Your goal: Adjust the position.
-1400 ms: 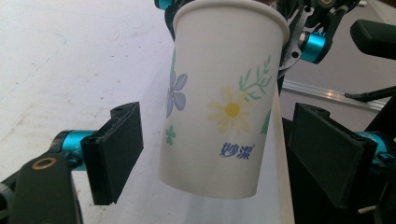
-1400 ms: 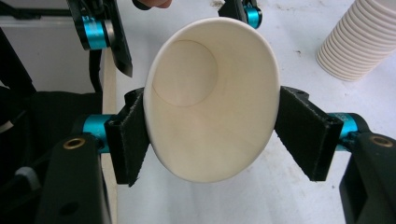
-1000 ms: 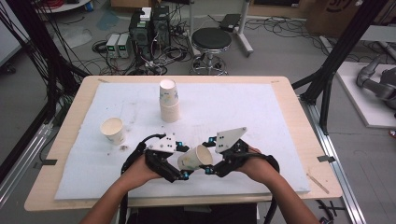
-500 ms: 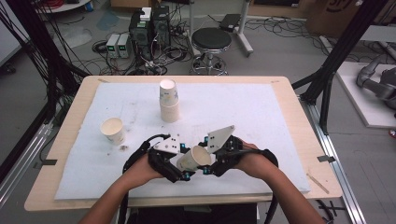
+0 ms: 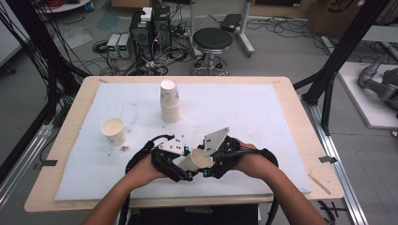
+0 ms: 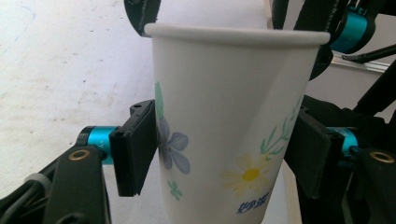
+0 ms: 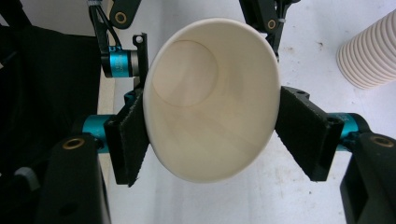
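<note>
A paper cup (image 5: 197,160) printed with flowers is held tilted above the mat's front edge, between both grippers. My left gripper (image 5: 187,166) comes in from the left. Its jaws have just been closing, and its pads (image 6: 140,144) now press on the cup (image 6: 224,107) at mid-height on both sides. My right gripper (image 5: 210,162) grips from the right. Its pads (image 7: 299,126) squeeze the rim of the cup (image 7: 210,121) into an oval, and the cup's inside is bare.
A stack of upside-down paper cups (image 5: 170,101) stands at the middle back of the white mat (image 5: 263,117); its ribbed side shows as the stack (image 7: 369,56). A single upright cup (image 5: 113,130) stands at the left. A stool (image 5: 213,40) stands beyond the table.
My left gripper's jaws have closed in onto the cup's sides. Both hands and the cup have stayed almost where they were.
</note>
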A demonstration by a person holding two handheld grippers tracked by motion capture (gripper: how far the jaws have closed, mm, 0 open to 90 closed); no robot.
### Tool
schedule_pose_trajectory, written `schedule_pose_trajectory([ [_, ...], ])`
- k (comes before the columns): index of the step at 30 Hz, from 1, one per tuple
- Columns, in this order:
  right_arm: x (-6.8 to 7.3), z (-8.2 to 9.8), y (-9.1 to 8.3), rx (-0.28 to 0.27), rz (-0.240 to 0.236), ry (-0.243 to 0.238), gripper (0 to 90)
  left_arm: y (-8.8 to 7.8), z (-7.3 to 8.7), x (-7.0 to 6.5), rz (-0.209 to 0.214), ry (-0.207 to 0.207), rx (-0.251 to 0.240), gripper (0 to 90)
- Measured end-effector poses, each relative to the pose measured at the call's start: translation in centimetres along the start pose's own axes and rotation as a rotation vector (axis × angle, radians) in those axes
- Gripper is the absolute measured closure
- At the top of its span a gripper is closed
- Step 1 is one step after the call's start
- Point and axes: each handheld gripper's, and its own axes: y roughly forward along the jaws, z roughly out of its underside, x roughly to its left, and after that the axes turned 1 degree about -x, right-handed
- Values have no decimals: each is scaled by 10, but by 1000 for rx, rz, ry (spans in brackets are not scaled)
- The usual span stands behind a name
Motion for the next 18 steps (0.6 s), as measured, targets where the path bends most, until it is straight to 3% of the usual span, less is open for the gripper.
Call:
schedule_pose_trajectory([
  [6, -1, 0, 3, 20, -21, 11, 287, 3, 1, 0, 17, 5, 14, 337],
  [9, -2, 2, 3, 4, -25, 44, 247, 3, 1, 1, 5, -8, -3, 315],
  [14, -9, 9, -4, -122, -22, 147, 213, 0, 3, 4, -26, -28, -46, 306],
  [18, -11, 20, -16, -230, -3, 221, 210, -1, 15, 7, -55, -86, -103, 304],
])
